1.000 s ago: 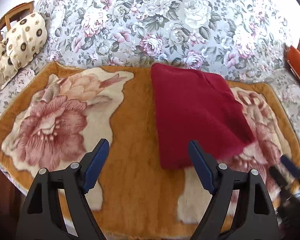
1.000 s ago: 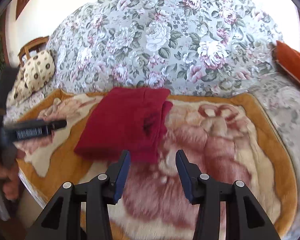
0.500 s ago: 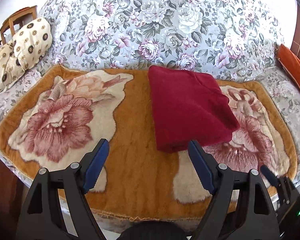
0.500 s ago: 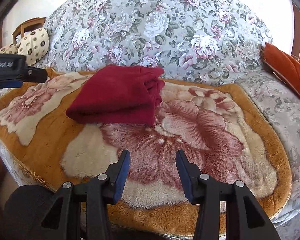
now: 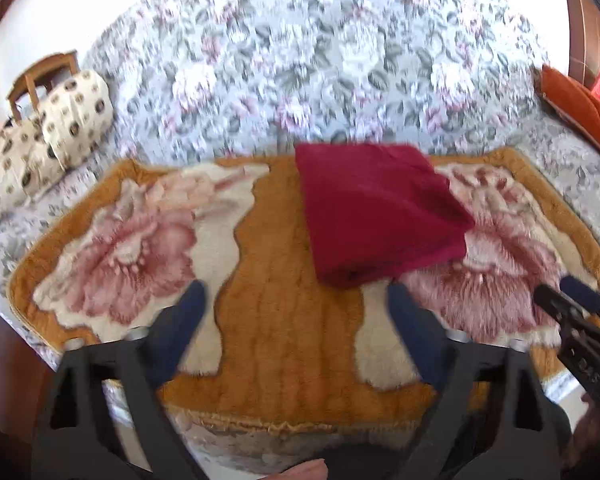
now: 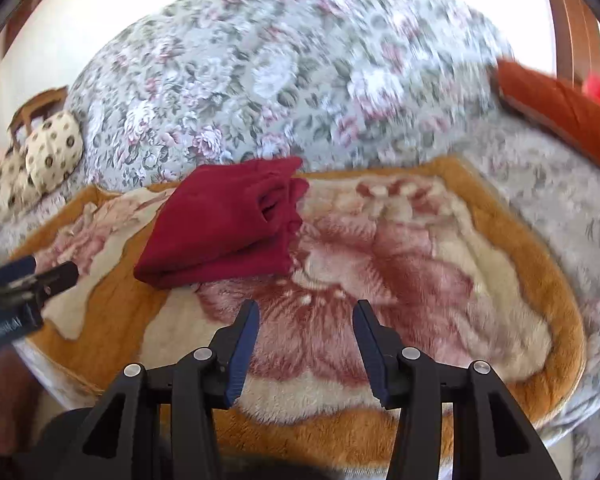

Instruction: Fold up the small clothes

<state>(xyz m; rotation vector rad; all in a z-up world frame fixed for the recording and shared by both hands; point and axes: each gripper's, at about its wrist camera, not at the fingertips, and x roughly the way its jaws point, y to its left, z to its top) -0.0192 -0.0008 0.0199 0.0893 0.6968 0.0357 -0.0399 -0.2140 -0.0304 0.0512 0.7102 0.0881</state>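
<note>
Since the earlier frame both grippers have backed away from the folded red garment (image 5: pixel 380 216).

Left wrist view: left gripper (image 5: pixel 296 304) jaws opening wide, nothing between them. Garment at 1 o'clock on the orange floral blanket (image 5: pixel 284 320); spotted cushion (image 5: pixel 48 140) at 10 o'clock, floral sofa back (image 5: pixel 320 60) at 12.

Right wrist view: right gripper (image 6: pixel 306 320) jaws part open, empty. Garment (image 6: pixel 224 228) at 11 o'clock, orange cushion (image 6: pixel 560 108) at 2 o'clock.
</note>
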